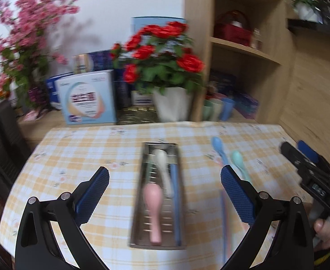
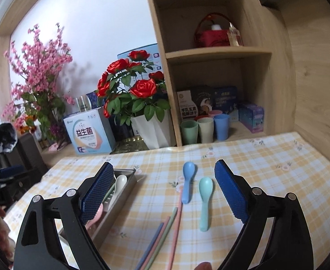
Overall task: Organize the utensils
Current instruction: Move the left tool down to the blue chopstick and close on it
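Observation:
A metal utensil tray (image 1: 138, 225) lies on the checked tablecloth and holds a pink spoon (image 1: 153, 211), a white spoon (image 1: 163, 168) and a blue chopstick (image 1: 175, 204). My left gripper (image 1: 165, 177) is open and empty above the tray. In the right wrist view, a blue spoon (image 2: 188, 183), a teal spoon (image 2: 205, 200) and several coloured chopsticks (image 2: 165, 231) lie loose on the cloth right of the tray (image 2: 120, 204). My right gripper (image 2: 162, 191) is open and empty above them. The right gripper also shows at the left wrist view's right edge (image 1: 300, 155).
A white pot of red roses (image 2: 151, 130), a blue-white box (image 2: 90, 132) and pink blossoms (image 2: 39, 85) stand behind the table. Wooden shelves (image 2: 216, 52) hold three cups (image 2: 205, 128) and boxes. The wooden wall runs along the table's right side.

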Motion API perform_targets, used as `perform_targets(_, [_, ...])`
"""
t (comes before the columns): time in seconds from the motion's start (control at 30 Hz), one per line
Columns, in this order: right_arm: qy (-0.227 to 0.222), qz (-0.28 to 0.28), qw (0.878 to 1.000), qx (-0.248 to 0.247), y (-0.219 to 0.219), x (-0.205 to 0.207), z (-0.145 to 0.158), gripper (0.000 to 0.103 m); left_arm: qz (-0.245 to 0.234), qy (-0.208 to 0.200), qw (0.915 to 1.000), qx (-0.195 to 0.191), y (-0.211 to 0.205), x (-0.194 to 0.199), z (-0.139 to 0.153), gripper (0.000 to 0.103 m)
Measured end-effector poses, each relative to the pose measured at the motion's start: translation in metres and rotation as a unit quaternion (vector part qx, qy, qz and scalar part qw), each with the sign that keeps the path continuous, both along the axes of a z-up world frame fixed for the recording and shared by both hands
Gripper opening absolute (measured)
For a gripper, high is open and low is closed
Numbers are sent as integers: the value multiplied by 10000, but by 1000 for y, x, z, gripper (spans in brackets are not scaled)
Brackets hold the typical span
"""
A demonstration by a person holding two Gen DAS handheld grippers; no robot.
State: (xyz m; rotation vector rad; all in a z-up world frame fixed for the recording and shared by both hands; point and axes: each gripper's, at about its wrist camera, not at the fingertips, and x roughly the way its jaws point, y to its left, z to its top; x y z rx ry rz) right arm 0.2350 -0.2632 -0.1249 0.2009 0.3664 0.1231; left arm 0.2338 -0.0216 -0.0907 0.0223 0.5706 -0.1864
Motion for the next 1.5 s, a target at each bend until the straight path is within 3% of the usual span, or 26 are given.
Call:
perform_targets(0.07, [93,-60,9999,66,-10,-1,-11,88,-189,110,9998,-7,-12,1,-9,95])
perform_targets(0.17, [270,-32,9994,214,-21,-2,-27,88,-428,444,9981,12,-29,8,-32,76])
perform_targets(0.27, [536,-188,9984,-49,-22,-4,-44,88,-627,927,9937,-81,-46,15,-61,56])
perform_targets(0.33, [713,-133,9973,-101,-24,-4,-56,88,-692,1442,9871,-67,-57,21,-86,34])
perform_targets(0.4, [814,-163,9965,-105,-29,-4,-66,88,-796,1770,9810,35,-68,24,-102,24])
perform_targets(0.5, [856,-261,9957,-241,-32,-4,-78,88,-973,1951,9757,204,-81,24,-116,24])
perform_targets(0.7, [695,-426,9957,-437,-34,-1,-82,88,-1212,2150,9690,125,-93,28,-124,24])
perform_targets(1.03, [767,-347,9961,-281,-39,1,-89,88,-1229,2568,9584,200,-103,35,-148,14])
perform_targets(1.5, [843,-352,9954,-275,-38,3,-93,88,-1147,2462,9611,493,-112,48,-156,14])
